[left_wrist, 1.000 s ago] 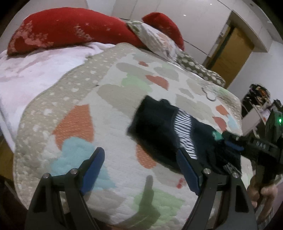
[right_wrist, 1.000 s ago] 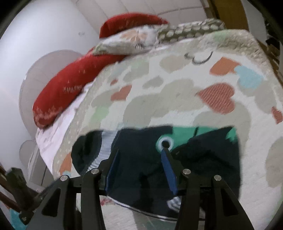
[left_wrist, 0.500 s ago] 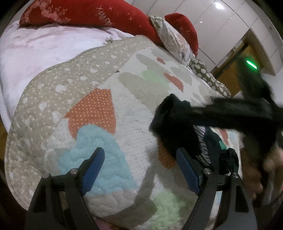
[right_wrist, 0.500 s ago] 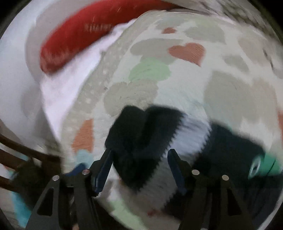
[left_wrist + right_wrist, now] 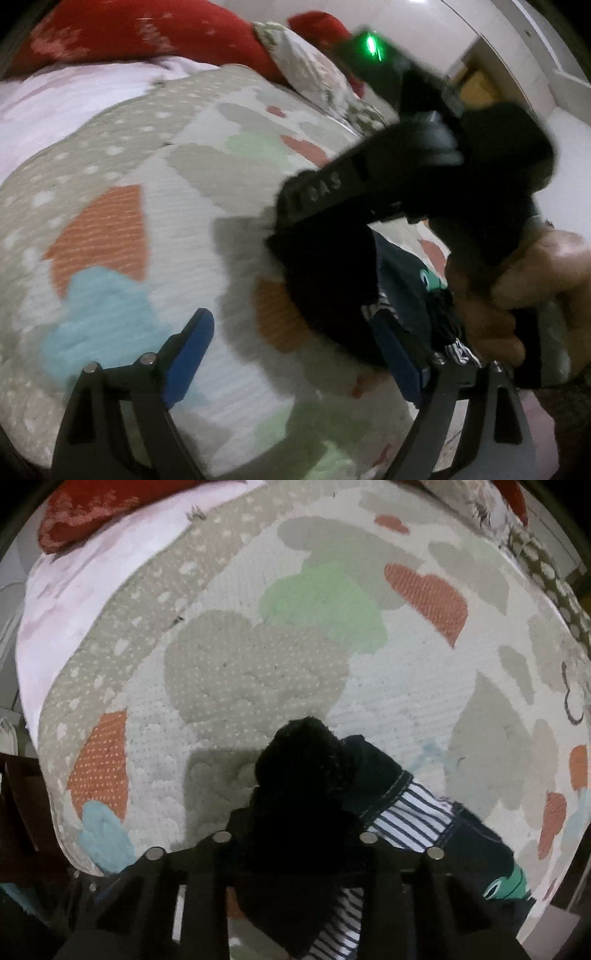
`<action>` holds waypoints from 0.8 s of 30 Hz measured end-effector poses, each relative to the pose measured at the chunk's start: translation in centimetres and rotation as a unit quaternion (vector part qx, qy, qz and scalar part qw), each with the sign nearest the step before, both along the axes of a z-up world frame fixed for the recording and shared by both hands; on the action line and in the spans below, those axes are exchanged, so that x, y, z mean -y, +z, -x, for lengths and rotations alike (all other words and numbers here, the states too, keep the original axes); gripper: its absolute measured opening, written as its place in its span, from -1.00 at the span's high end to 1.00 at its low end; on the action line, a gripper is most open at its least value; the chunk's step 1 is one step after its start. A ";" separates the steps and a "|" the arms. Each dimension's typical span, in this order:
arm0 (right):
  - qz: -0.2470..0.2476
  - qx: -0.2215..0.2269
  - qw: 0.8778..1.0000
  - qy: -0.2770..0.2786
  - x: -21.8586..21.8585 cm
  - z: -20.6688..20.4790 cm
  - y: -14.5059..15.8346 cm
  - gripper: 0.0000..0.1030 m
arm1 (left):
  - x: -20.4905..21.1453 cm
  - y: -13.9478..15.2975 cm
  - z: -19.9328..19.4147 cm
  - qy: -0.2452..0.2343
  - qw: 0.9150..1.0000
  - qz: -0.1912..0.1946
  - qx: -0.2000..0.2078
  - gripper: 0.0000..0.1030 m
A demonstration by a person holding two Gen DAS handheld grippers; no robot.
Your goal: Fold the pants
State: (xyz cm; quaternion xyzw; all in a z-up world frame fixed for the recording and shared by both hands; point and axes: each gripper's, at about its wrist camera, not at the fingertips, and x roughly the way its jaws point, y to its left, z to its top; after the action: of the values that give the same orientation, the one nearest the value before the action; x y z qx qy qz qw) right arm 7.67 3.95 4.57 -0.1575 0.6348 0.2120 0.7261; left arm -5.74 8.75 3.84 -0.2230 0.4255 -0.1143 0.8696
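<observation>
Dark navy pants (image 5: 325,291) with a striped lining and a green patch lie bunched on the heart-patterned quilt (image 5: 207,206). In the right wrist view the pants (image 5: 306,797) fill the space between the right gripper's arms; its fingertips are hidden under the dark cloth. The right gripper (image 5: 291,236) reaches across the left wrist view, its tip down on the pants' left edge, held by a hand (image 5: 517,295). My left gripper (image 5: 295,354) is open and empty, its blue pads (image 5: 188,354) above the quilt just in front of the pants.
Red pillows (image 5: 147,37) and a patterned pillow (image 5: 314,70) lie at the head of the bed. A pink blanket (image 5: 74,583) covers the far left side. The quilt's near edge (image 5: 74,842) drops off beside dark wooden furniture.
The right gripper swung left across the pants to their left edge and its blue pads vanished into the cloth. The left gripper stayed open, shifting slightly.
</observation>
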 end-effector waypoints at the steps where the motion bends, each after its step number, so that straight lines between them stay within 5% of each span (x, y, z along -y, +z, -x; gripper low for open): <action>1: -0.005 0.003 1.000 0.003 0.2 0.2 0.3 0.43 | 0.4 0.0 -0.3 -0.005 1.000 -0.003 0.002 -0.69; 4: -0.021 0.015 1.000 0.013 0.7 0.8 1.4 0.43 | 2.0 0.0 -1.3 -0.010 0.999 -0.032 0.004 -0.46; 6: -0.037 0.021 0.999 0.012 1.4 1.1 2.3 0.43 | 2.7 -0.1 -1.8 -0.022 0.999 -0.041 -0.014 0.66; 7: -0.044 0.025 0.999 0.010 1.8 1.3 2.7 0.43 | 3.0 0.0 -2.0 -0.037 0.998 -0.038 -0.024 0.81; 16: -0.143 0.055 0.988 -0.038 6.3 2.9 6.2 0.44 | 6.6 4.4 0.0 -0.055 0.995 -0.082 0.019 0.82; 24: -0.228 0.074 0.965 -0.109 15.9 5.4 8.7 0.44 | 12.4 6.3 1.3 -0.103 0.988 -0.108 0.040 0.66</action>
State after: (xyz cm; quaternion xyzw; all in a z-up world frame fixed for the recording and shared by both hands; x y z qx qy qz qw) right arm 2.23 -11.94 13.23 0.0676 0.5276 0.2586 0.8064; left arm -7.06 -3.61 10.18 -0.0785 0.4209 -0.1655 0.8884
